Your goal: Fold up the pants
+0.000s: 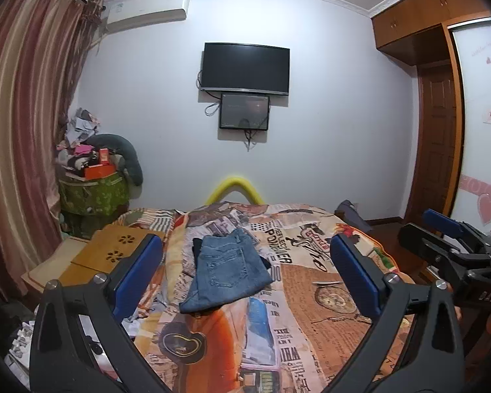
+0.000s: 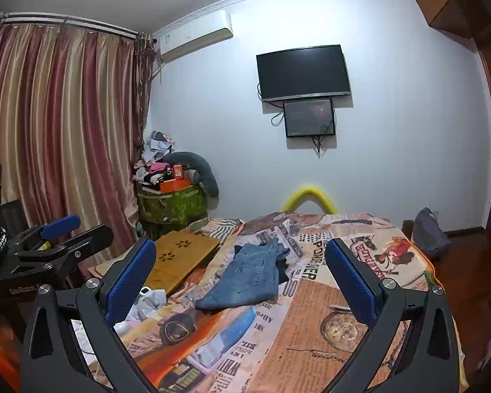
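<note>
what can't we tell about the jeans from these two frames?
- Dark garment under the jeans: mostly covered by the denim in both wrist views, so its type is unclear.
- Jeans' fold layers and legs: tucked underneath, hidden.
- Bed's near edge: cut off by the open left gripper and right gripper.

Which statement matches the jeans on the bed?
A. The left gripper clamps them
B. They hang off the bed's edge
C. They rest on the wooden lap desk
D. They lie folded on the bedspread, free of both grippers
D: the jeans lie folded on the patterned bedspread, while the left gripper and right gripper hover open, short of them.
</note>
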Motion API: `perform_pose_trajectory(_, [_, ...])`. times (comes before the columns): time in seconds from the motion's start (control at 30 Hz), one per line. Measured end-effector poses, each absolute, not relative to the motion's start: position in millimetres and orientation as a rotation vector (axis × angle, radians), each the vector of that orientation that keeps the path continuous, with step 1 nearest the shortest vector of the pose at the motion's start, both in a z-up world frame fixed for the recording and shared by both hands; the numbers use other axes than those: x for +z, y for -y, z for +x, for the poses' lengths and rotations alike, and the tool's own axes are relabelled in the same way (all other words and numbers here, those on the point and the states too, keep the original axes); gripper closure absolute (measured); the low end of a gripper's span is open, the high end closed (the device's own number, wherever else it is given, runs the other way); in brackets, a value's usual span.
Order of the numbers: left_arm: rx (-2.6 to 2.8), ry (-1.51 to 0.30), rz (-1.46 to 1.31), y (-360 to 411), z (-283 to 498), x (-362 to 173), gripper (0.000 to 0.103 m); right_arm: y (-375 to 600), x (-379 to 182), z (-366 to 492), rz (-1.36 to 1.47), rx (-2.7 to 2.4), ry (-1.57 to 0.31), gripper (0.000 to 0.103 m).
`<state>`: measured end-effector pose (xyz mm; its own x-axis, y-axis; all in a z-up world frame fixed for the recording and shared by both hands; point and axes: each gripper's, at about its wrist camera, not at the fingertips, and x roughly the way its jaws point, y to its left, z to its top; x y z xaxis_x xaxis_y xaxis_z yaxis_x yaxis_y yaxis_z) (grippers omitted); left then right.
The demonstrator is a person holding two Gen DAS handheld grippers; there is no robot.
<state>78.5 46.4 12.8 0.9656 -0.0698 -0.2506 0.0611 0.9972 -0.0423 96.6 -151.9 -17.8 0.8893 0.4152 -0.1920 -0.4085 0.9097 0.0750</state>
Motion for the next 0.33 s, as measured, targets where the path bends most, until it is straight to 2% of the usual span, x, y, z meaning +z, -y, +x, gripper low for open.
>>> perform_pose_trajectory(0.33, [-0.067,-0.254,-0.032,-48.5,79.1,7.2,0.0,148.9,-20.2,100.5,0.033,0.424,-0.219,0.0])
